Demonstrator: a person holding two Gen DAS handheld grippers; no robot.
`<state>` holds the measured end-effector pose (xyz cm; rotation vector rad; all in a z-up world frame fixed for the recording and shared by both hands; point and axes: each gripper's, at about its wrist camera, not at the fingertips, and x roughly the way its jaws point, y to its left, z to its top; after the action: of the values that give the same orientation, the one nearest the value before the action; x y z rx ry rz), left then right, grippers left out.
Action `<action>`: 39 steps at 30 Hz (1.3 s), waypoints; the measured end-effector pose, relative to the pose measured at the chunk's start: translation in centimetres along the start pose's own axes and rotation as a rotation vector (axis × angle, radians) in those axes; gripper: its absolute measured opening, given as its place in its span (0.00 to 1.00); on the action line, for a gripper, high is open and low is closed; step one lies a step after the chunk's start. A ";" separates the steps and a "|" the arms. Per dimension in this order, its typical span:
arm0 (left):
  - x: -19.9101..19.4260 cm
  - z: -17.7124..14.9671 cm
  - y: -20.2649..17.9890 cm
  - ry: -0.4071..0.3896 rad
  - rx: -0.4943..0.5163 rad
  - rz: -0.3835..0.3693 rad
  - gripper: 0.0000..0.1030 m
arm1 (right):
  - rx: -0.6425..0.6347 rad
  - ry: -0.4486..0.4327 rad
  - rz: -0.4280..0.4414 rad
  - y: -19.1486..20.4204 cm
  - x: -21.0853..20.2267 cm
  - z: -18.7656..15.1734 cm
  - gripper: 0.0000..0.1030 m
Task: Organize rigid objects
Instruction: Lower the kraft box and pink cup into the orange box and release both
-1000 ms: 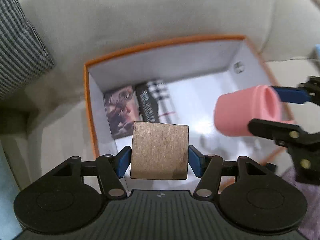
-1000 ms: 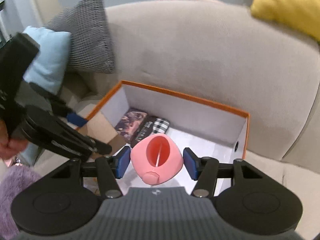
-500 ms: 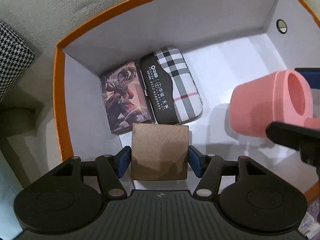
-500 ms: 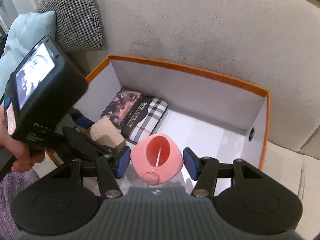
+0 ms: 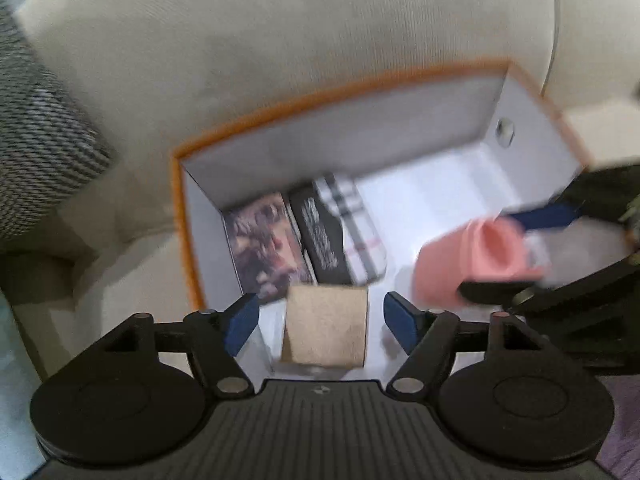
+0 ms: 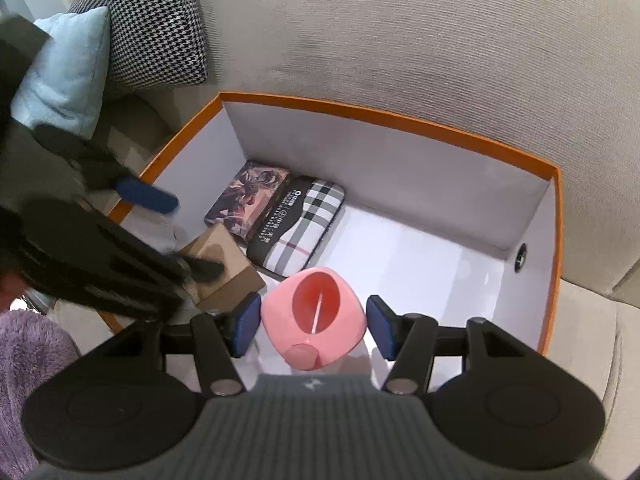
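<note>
An orange-rimmed white box (image 6: 384,118) (image 5: 280,112) sits on a beige sofa. Inside at its left lie an illustrated card box (image 6: 246,196) (image 5: 266,248) and a plaid case (image 6: 298,224) (image 5: 340,228). A brown cardboard box (image 5: 326,330) (image 6: 224,258) rests on the box floor between the spread fingers of my left gripper (image 5: 320,322), which is open and clear of it. My right gripper (image 6: 312,326) holds a pink cup-like object (image 6: 314,312) (image 5: 476,260) between its pads, low inside the box; the pads sit right at its sides.
A houndstooth cushion (image 6: 152,24) (image 5: 36,136) and a light blue cushion (image 6: 64,68) lie left of the box. A purple fluffy fabric (image 6: 28,364) is at the lower left. The sofa back (image 6: 400,28) rises behind the box.
My left gripper has opened and let go of the brown box, then pulled back up and away. My right gripper has lowered the pink object deeper into the box.
</note>
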<state>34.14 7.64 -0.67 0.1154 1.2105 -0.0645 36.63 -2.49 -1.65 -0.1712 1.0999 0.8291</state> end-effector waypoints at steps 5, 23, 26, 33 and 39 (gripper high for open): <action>-3.2 -0.4 2.8 -0.136 -0.127 0.013 0.64 | -0.049 0.003 -0.013 1.8 1.2 0.9 0.57; -1.0 -4.7 8.4 -0.143 -0.330 -0.119 0.24 | -0.216 0.019 0.032 7.4 4.0 3.0 0.57; -1.6 -5.2 9.0 -0.155 -0.365 -0.136 0.24 | -0.303 0.045 0.026 8.2 4.4 3.0 0.57; -1.3 -5.6 9.5 -0.151 -0.408 -0.169 0.24 | -0.331 0.103 0.021 7.8 5.0 2.4 0.58; -1.3 -5.8 9.6 -0.155 -0.426 -0.199 0.24 | -0.301 0.124 0.018 7.2 4.4 2.4 0.69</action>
<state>29.33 17.86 -0.91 -0.3770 1.0544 0.0119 34.42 5.95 -2.32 -0.4700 1.0891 1.0086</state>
